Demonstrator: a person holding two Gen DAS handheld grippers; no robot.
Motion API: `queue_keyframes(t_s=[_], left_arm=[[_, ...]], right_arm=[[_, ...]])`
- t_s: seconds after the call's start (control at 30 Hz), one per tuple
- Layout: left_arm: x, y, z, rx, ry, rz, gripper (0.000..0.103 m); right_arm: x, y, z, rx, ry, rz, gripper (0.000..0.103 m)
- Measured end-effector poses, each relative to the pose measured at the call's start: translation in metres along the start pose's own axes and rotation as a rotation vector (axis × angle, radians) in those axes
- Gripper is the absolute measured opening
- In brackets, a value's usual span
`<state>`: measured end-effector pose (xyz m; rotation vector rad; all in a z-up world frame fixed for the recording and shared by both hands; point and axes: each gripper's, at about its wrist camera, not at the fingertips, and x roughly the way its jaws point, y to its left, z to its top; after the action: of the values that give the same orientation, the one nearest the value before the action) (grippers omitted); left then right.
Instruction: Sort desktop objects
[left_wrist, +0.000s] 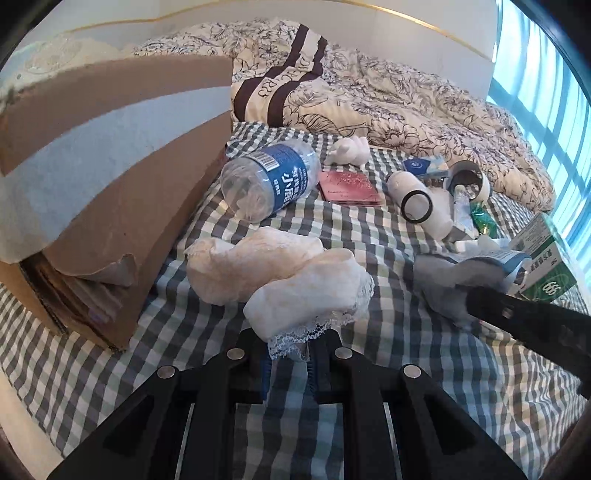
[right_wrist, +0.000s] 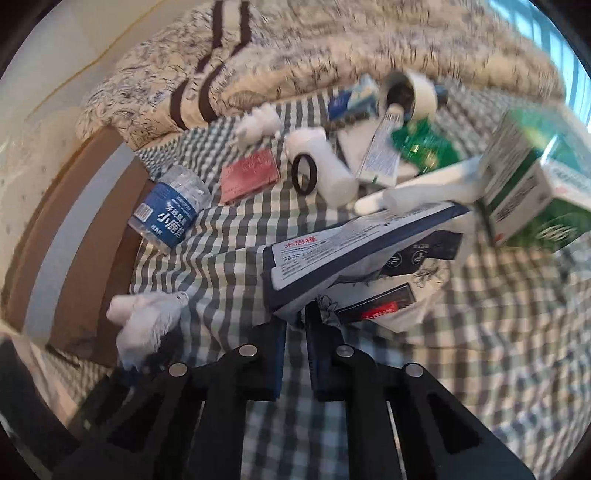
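Lace-trimmed white cloth, bottom centre of the left view, is pinched in the left claw, probably headed for the cardboard box at left. Right claw pinches a printed pouch over the bed.

Left flank is walled off by a tall brown cardboard box. Far side is blocked by a heaped floral quilt. Passage ahead is obstructed by a toppled clear plastic bottle. Bare checked bedsheet is seen near right.
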<state>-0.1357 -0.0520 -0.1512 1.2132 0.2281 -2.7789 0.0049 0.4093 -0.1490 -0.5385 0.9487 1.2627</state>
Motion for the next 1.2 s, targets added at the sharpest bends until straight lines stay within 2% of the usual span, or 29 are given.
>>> queue_keyframes(t_s=[0.13, 0.37, 0.6, 0.77, 0.9, 1.07, 1.2], left_arm=[[-0.02, -0.004, 0.004, 0.011, -0.021, -0.016, 0.015], [-0.074, -0.008, 0.025, 0.028, -0.077, -0.059, 0.015], [-0.126, 0.014, 0.063, 0.002, -0.138, -0.071, 0.015], [-0.15, 0.047, 0.099, -0.029, -0.167, -0.044, 0.015], [-0.157, 0.081, 0.128, -0.046, -0.177, 0.015, 0.015], [-0.14, 0.126, 0.152, -0.063, -0.155, 0.108, 0.015], [-0.109, 0.159, 0.154, -0.095, -0.105, 0.155, 0.015]], right_arm=[[-0.03, -0.003, -0.009, -0.014, -0.032, 0.024, 0.008], [-0.091, -0.016, -0.015, 0.048, -0.068, 0.042, 0.008], [-0.144, 0.005, -0.005, 0.063, -0.139, 0.062, 0.008], [-0.173, 0.04, 0.015, 0.014, -0.182, 0.083, 0.008], [-0.178, 0.08, 0.042, -0.042, -0.206, 0.133, 0.008], [-0.158, 0.151, 0.092, -0.138, -0.194, 0.267, 0.008], [-0.126, 0.203, 0.12, -0.213, -0.17, 0.321, 0.008]])
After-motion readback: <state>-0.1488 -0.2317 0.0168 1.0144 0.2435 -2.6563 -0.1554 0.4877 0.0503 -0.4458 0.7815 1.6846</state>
